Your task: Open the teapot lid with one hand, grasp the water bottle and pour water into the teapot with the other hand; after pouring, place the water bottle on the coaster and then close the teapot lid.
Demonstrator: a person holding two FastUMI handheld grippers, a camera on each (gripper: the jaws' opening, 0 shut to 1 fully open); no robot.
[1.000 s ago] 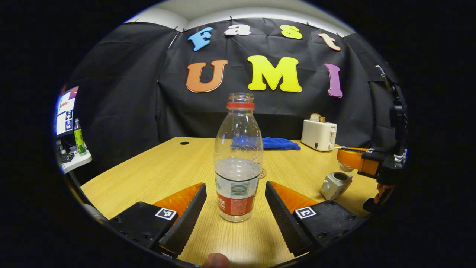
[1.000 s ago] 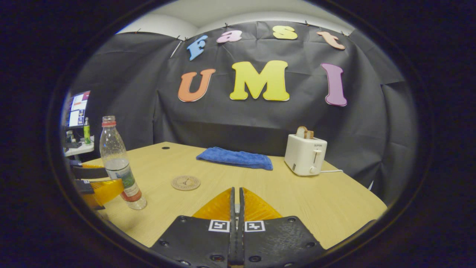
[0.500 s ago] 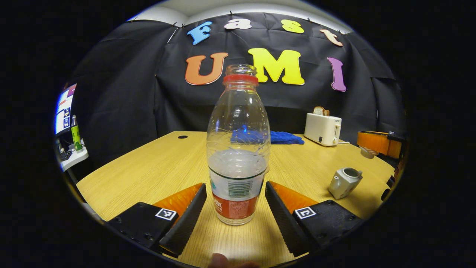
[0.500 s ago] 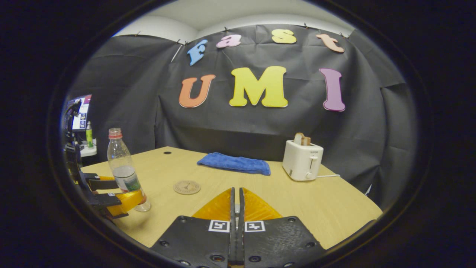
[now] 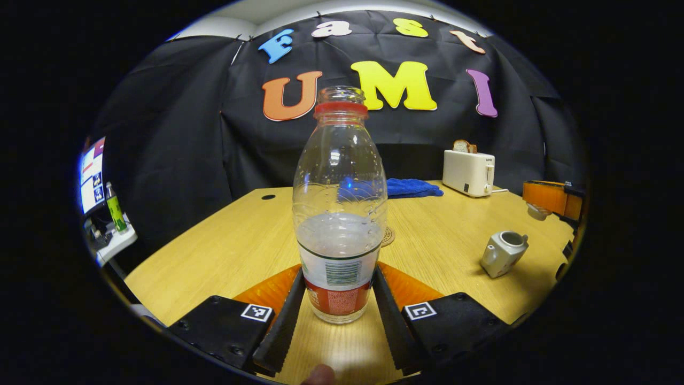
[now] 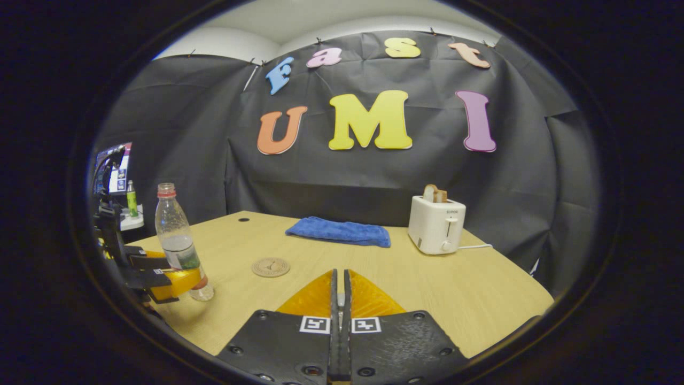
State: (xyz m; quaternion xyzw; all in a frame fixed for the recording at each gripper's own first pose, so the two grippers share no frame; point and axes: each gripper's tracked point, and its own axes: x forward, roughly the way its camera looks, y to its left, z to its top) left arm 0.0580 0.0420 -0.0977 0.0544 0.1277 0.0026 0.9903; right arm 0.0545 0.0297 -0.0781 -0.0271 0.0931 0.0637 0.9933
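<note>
Left tongs (image 5: 337,299) clamp the uncapped water bottle (image 5: 340,214) mid-desk (image 5: 214,251); right tongs (image 6: 339,299) pressed together, lidless teapot (image 5: 502,254) well apart.

Left gripper view: water bottle (image 5: 340,214) blocks most of the coaster (image 5: 388,236); just a sliver shows at its right, frame centre. It also covers the left end of the blue cloth (image 5: 412,187), which is seen distorted through the plastic. The right gripper (image 5: 550,199) at the right edge is cut off, with the pale lid (image 5: 536,212) partly tucked under it; grip on it can't be judged from here. Teapot (image 5: 502,253) interior is too small to tell. Monitor (image 5: 90,172) at the left edge is clipped.

Right gripper view: whatever sits between the closed fingers (image 6: 320,297) is hidden, bottom centre. The left gripper (image 6: 176,274) at lower left is partly cut off; its contact with the bottle base is unclear.
</note>
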